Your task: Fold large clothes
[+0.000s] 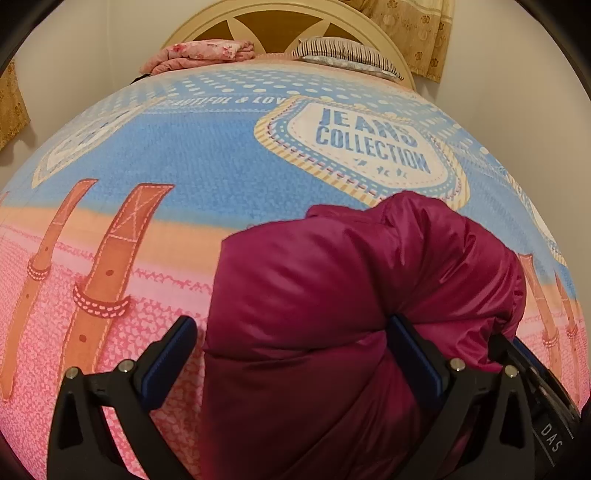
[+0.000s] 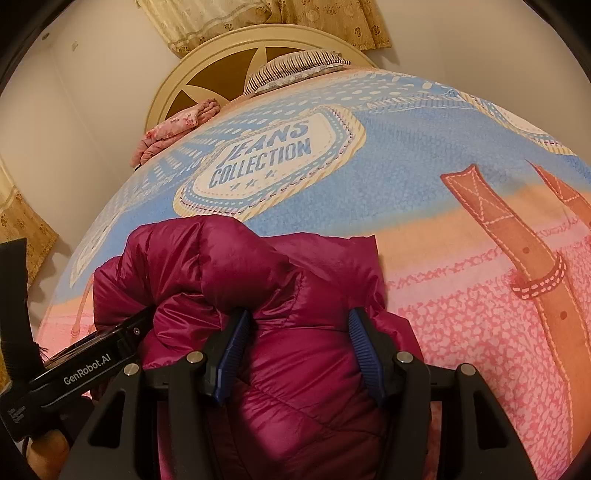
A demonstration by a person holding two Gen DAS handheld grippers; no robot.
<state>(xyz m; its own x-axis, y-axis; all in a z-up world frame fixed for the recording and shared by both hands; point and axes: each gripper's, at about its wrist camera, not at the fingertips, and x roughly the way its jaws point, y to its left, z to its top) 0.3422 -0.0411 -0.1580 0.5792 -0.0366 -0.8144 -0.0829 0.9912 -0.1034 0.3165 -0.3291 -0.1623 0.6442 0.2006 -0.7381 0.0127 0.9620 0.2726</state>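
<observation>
Right wrist view: one magenta puffer jacket (image 2: 258,288), one bedspread (image 2: 424,192), one striped pillow (image 2: 295,66).

Bed (image 1: 155,155) spread with a blue and pink "JEANS COLLECTION" printed blanket, puffy magenta down jacket (image 1: 332,295) bunched just below that emblem, folded pink floral quilt (image 1: 199,55) and striped pillow (image 1: 343,51) beyond it against the cream headboard (image 1: 280,11)

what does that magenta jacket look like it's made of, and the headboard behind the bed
Magenta jacket: looks like thin, glossy nylon or polyester shell over puffy fill, judging by the sheen and quilted bulges. Headboard: seemingly wood with smooth cream paint and darker inset panels; the material under the paint is uncertain.
</observation>
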